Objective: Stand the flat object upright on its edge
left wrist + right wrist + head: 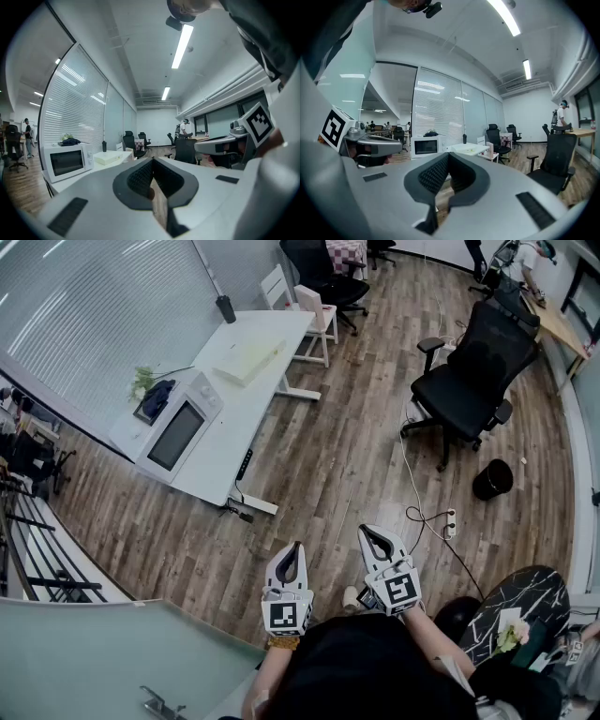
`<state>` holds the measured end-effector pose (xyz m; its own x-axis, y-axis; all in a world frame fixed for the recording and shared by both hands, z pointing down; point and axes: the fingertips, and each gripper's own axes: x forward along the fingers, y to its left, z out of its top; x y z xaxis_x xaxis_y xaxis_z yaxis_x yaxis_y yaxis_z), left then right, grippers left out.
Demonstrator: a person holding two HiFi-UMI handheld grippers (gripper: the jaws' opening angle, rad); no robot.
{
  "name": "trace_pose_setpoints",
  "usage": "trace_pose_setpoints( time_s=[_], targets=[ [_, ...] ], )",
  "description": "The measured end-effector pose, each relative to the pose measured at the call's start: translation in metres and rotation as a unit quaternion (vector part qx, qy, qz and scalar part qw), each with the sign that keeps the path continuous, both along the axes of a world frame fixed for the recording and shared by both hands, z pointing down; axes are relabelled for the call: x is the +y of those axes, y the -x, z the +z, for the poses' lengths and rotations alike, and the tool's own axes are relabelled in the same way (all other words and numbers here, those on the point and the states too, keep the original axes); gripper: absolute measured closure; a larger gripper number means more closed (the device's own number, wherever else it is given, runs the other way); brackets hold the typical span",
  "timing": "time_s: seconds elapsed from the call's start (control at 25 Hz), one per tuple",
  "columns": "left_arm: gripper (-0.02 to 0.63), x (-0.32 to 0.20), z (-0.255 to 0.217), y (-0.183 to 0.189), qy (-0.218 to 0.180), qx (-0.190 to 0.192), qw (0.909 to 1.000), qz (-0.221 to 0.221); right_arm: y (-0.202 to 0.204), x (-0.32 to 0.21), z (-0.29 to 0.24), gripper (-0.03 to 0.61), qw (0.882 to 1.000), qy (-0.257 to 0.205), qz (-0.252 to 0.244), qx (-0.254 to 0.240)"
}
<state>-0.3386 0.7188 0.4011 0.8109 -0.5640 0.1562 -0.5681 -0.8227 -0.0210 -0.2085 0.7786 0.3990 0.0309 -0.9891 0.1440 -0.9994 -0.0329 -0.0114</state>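
Note:
A pale, flat box (248,360) lies flat on the white desk (221,456) at the upper left of the head view, far from both grippers. It shows small in the left gripper view (108,158) and in the right gripper view (468,149). My left gripper (296,547) and right gripper (366,532) are held side by side close to the person's body, over the wood floor, pointing roughly level toward the desk. Both are shut with nothing between the jaws, as the left gripper view (152,161) and the right gripper view (447,157) show.
A white microwave (180,430) stands on the near end of the desk, with a plant and dark item behind it. A dark bottle (225,308) sits at the far end. A black office chair (469,381), a black bin (492,479) and a power strip with cable (449,522) are to the right.

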Motion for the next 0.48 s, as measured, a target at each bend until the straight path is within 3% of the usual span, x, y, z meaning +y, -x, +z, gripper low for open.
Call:
trace_pose_setpoints(
  time_s=[0.24,0.48],
  targets=[
    [0.607,0.001,-0.003,-0.017,-0.006,0.004,1.0000,0.006,0.007,-0.010,0.012,0.572,0.998,0.007,-0.054,-0.013],
    [0.607,-0.052,-0.004,-0.037,-0.006,0.014,0.9998,0.014,0.017,-0.071,0.015,0.572,0.994,0.013,-0.105,-0.007]
  ],
)
